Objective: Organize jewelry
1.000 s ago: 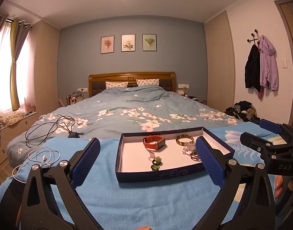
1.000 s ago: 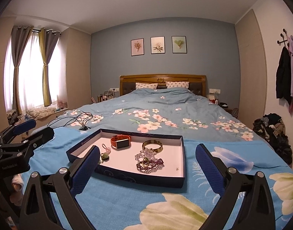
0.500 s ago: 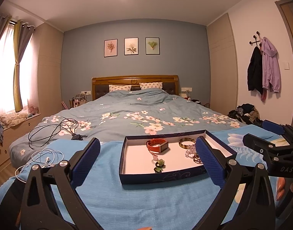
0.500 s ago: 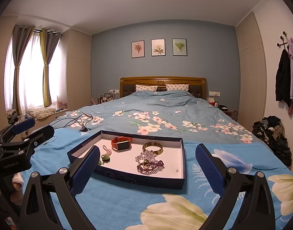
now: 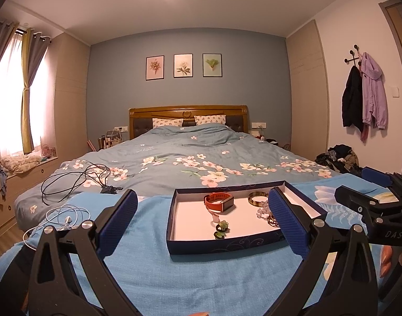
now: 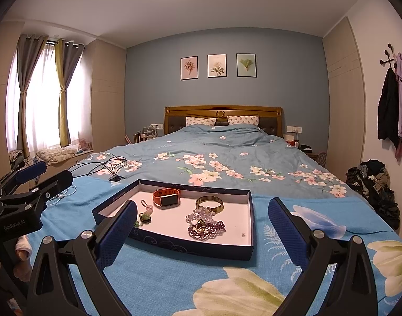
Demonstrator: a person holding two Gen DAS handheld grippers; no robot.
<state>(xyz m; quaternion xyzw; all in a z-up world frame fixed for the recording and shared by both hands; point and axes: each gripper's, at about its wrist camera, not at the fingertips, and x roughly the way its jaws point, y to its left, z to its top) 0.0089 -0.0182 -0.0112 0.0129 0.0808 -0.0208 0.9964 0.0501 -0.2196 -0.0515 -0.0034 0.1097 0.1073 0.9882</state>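
Note:
A dark blue tray (image 5: 222, 246) (image 6: 190, 246) with a white floor lies on the blue blanket at the foot of the bed. Inside it are an orange watch (image 5: 219, 201) (image 6: 166, 197), a gold bangle (image 5: 257, 198) (image 6: 209, 202), a clear bead bracelet (image 6: 201, 214), a dark purple lace bracelet (image 6: 206, 229) and small green and pink charms (image 5: 220, 227) (image 6: 145, 214). My left gripper (image 5: 202, 222) stands open just in front of the tray. My right gripper (image 6: 202, 231) is open too, nothing between its fingers, near the tray's front edge.
A white earphone cable (image 5: 64, 217) and black cables (image 5: 77, 181) lie on the bed to the left. Floral duvet stretches to the wooden headboard (image 6: 223, 115). Clothes are piled on the floor at the right (image 6: 372, 181). Coats hang on the wall (image 5: 364, 100).
Both views have tilted upward a little, so the tray sits lower in frame. Both grippers stay open; the jewelry has not moved.

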